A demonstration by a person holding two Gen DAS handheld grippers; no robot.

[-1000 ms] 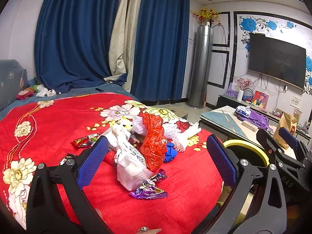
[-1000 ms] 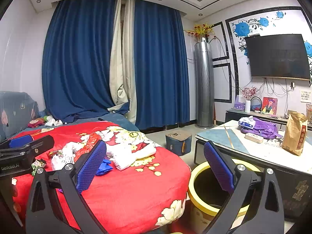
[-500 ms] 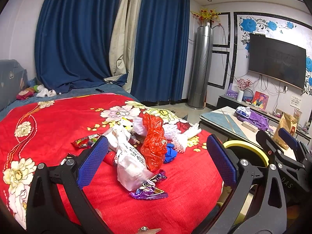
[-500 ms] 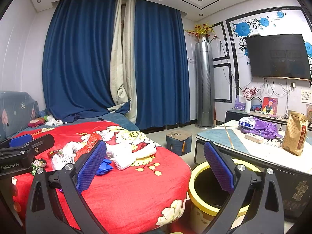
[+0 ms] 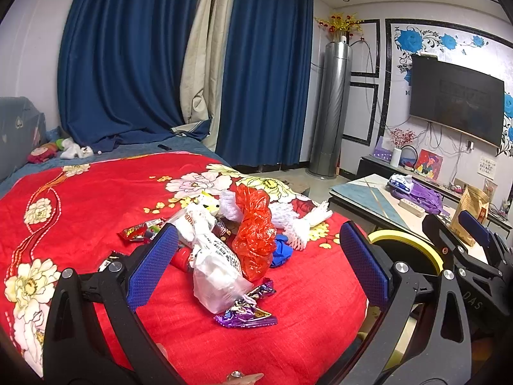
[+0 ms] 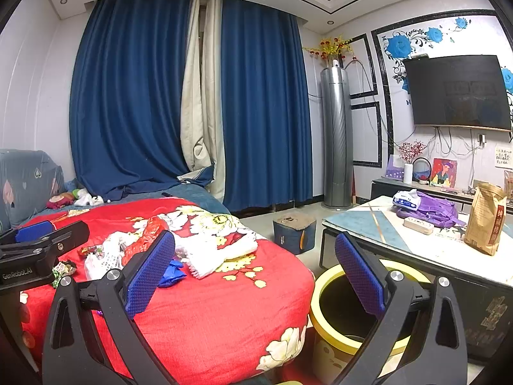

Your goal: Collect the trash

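Note:
A heap of trash lies on the red flowered blanket (image 5: 96,199): a red plastic bag (image 5: 255,234), a white printed bag (image 5: 214,276), a purple wrapper (image 5: 245,312), a blue glove (image 5: 282,252), white foam netting (image 5: 298,221) and a red snack wrapper (image 5: 138,231). My left gripper (image 5: 256,272) is open and empty, just short of the heap. My right gripper (image 6: 255,272) is open and empty over the bed's right edge, beside the yellow-rimmed bin (image 6: 323,304). The heap also shows in the right wrist view (image 6: 141,247).
A low table (image 6: 426,247) right of the bin holds a brown paper bag (image 6: 485,215) and a purple cloth (image 6: 429,208). A small blue stool (image 6: 293,232) stands on the floor. Blue curtains (image 6: 134,96) and a TV (image 6: 458,93) line the walls.

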